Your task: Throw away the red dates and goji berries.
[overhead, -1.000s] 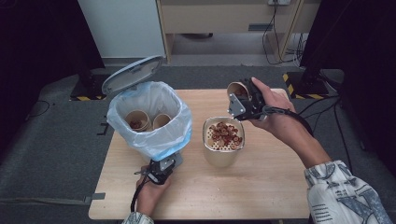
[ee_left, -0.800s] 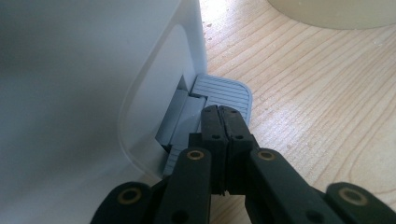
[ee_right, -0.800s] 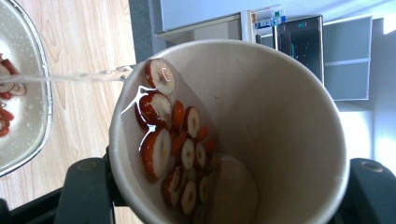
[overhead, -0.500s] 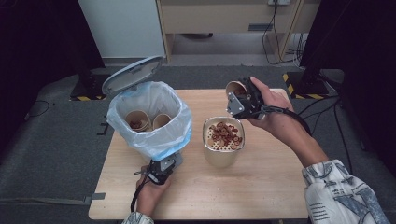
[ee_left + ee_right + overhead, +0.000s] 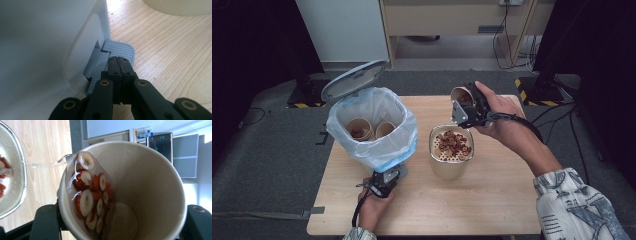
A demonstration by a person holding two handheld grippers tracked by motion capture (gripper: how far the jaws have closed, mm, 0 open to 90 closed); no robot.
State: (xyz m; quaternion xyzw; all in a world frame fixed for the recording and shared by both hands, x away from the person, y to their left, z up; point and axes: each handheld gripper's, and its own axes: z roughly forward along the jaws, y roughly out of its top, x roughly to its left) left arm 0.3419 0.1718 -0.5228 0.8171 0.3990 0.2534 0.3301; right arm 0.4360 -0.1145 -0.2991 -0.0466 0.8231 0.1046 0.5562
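A tilted paper cup (image 5: 460,95) hangs over a beige tub (image 5: 449,171) whose strainer top holds red-and-white fruit slices (image 5: 452,143); my right gripper (image 5: 465,108) is shut on the cup. In the right gripper view, fruit slices (image 5: 87,197) lie against the lower side of the cup (image 5: 150,182), and liquid runs over its lip toward the strainer rim (image 5: 22,172). My left gripper (image 5: 385,181) is shut, with its tips (image 5: 119,59) resting on the grey pedal (image 5: 122,48) of a white bin (image 5: 372,125). The bin's lid (image 5: 353,80) stands up.
The bin is lined with a pale blue bag and holds two paper cups (image 5: 362,129). Bin and tub stand on a wooden table (image 5: 512,200), and bare wood lies at the front right. A cable trails from the right gripper over the person's wrist. Dark floor surrounds the table.
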